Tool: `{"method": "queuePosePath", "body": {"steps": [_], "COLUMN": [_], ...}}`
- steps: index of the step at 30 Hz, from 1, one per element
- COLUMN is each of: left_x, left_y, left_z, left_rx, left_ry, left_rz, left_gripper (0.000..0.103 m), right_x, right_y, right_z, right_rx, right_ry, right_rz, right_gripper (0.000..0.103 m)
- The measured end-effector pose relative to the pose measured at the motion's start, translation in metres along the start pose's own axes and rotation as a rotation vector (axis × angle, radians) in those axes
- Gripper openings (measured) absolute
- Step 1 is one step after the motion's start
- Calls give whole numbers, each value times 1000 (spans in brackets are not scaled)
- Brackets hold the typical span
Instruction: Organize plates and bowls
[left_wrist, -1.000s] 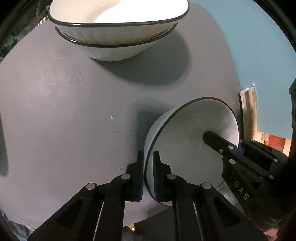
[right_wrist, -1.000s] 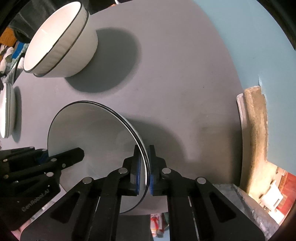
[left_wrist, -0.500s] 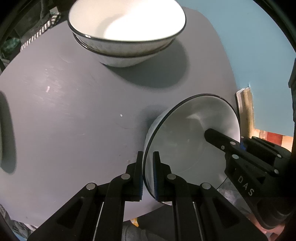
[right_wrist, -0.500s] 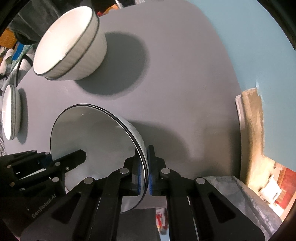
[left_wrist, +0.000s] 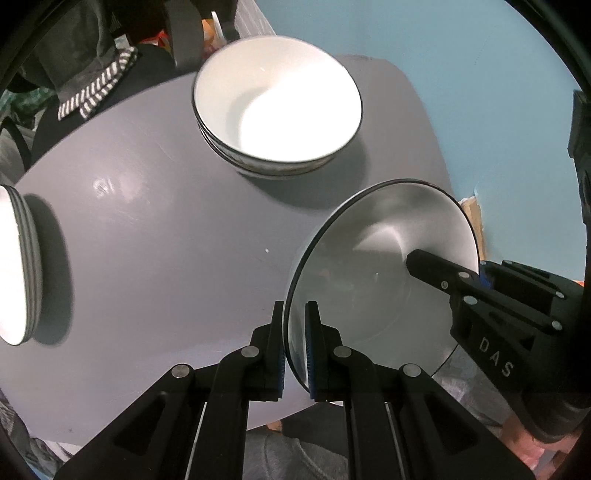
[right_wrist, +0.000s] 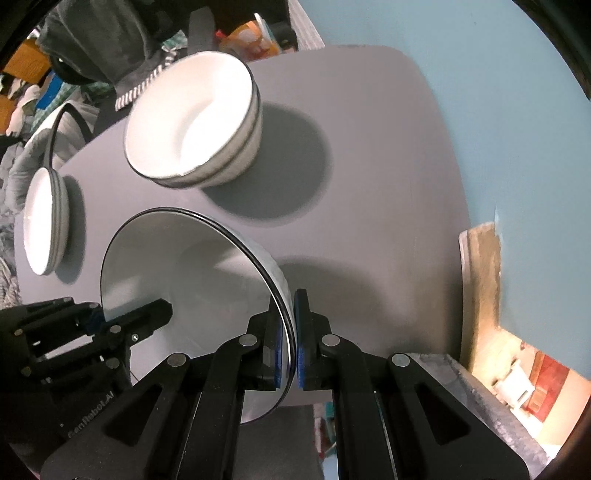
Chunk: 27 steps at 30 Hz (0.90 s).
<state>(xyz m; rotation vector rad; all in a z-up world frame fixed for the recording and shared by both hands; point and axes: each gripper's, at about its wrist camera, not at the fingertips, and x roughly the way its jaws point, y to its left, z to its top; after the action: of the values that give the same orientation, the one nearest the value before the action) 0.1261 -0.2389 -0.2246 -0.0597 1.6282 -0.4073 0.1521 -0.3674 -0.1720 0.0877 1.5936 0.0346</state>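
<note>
Both grippers hold one white bowl with a black rim (left_wrist: 369, 280), lifted above the grey table (left_wrist: 155, 258). My left gripper (left_wrist: 294, 347) is shut on its left rim. My right gripper (right_wrist: 291, 339) is shut on its right rim; the bowl also shows in the right wrist view (right_wrist: 192, 273). A stack of two similar white bowls (left_wrist: 277, 110) stands at the far side of the table, also in the right wrist view (right_wrist: 192, 122). A stack of white plates (left_wrist: 14, 266) sits at the left edge, also in the right wrist view (right_wrist: 44, 218).
A blue wall (left_wrist: 480, 92) runs along the table's right side. Dark clothing and clutter (right_wrist: 92, 44) lie beyond the far edge. A worn beige edge (right_wrist: 480, 288) shows at the right, past the table.
Both grippers have risen and pulled back with the bowl between them. The stacked bowls now look farther away, and the plate stack has come into the left wrist view.
</note>
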Motion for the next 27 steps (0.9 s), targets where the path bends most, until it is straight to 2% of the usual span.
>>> {"method": "queuePosePath", "body": {"steps": [8, 19, 27], "left_x": [-31, -60, -63], "left_y": [9, 29, 40], "left_z": [14, 43, 71], "left_rx": [-30, -77, -104], "left_ry": [-29, -90, -112], "left_rz": [8, 15, 46], "left_gripper": [8, 8, 8], "right_x": [-12, -43, -39], "right_y": [7, 24, 40], "right_z": [5, 40, 72], "right_rx": [-37, -93, -122], "right_ry": [-19, -43, -42], "right_rz": [6, 5, 0], "right_gripper": [6, 6, 6]}}
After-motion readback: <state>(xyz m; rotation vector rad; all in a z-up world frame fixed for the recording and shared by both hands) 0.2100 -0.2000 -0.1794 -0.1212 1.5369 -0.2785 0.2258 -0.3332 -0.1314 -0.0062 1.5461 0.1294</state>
